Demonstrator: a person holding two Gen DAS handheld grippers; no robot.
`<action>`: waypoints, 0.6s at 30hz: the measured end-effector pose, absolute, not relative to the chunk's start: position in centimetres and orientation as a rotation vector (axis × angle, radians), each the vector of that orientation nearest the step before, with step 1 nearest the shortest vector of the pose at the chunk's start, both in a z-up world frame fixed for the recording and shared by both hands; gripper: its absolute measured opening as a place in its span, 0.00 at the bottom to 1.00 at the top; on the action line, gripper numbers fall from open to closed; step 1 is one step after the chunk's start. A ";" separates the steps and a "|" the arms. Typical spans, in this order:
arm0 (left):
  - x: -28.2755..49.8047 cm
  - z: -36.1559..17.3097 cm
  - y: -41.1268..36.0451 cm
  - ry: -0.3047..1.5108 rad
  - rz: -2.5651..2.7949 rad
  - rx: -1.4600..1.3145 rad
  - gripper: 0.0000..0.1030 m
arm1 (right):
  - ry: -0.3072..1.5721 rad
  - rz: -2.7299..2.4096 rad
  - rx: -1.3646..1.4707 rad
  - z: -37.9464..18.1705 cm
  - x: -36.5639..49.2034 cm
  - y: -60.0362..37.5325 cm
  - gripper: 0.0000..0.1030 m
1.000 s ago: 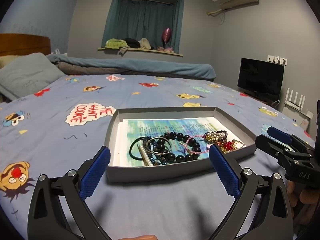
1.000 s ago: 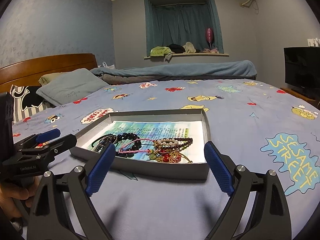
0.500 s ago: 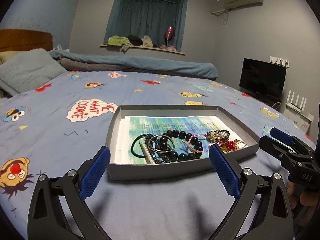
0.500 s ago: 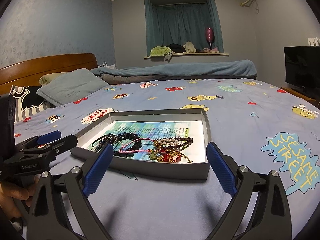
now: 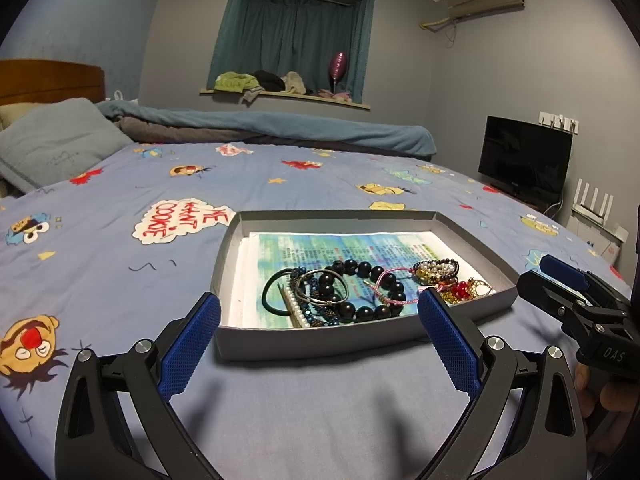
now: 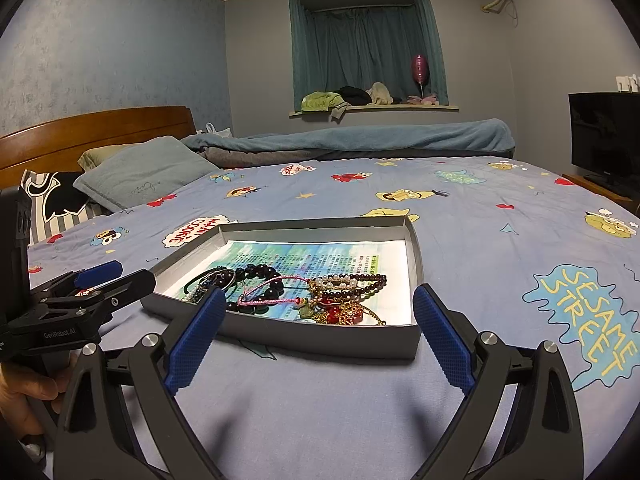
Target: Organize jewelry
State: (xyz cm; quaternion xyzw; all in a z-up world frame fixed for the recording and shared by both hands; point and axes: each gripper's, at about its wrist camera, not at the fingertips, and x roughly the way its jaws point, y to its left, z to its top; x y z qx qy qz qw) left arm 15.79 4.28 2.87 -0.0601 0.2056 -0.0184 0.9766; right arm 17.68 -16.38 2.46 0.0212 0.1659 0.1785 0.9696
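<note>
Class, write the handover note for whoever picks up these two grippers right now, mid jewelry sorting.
Left gripper: open, empty, short of the gray tray.
Right gripper: open, empty, also just short of the tray.
Jewelry sits heaped at the tray's near end on a printed sheet: black bead bracelet, pearl strand, pink cord, red and gold pieces.
Done: nothing sorted.
Left: separate and arrange every piece.

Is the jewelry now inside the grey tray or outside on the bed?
Inside. The bracelets lie tangled together on the printed paper within the tray; none shows on the bedsheet.
</note>
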 end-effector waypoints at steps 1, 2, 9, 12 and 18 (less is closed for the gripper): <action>15.8 2.9 4.2 0.415 -0.035 -0.120 0.95 | 0.336 0.361 0.043 2.5 17.7 -16.4 0.91; 15.8 2.9 4.2 0.415 -0.033 -0.120 0.95 | 0.337 0.361 0.042 2.5 17.7 -16.3 0.91; 15.9 2.8 4.3 0.423 -0.011 -0.112 0.95 | 0.338 0.361 0.044 2.5 17.6 -16.3 0.91; 15.8 2.8 4.3 0.420 -0.008 -0.108 0.95 | 0.337 0.361 0.042 2.5 17.6 -16.3 0.91; 15.7 2.8 4.3 0.423 -0.010 -0.111 0.95 | 0.342 0.360 0.045 2.6 17.7 -16.3 0.91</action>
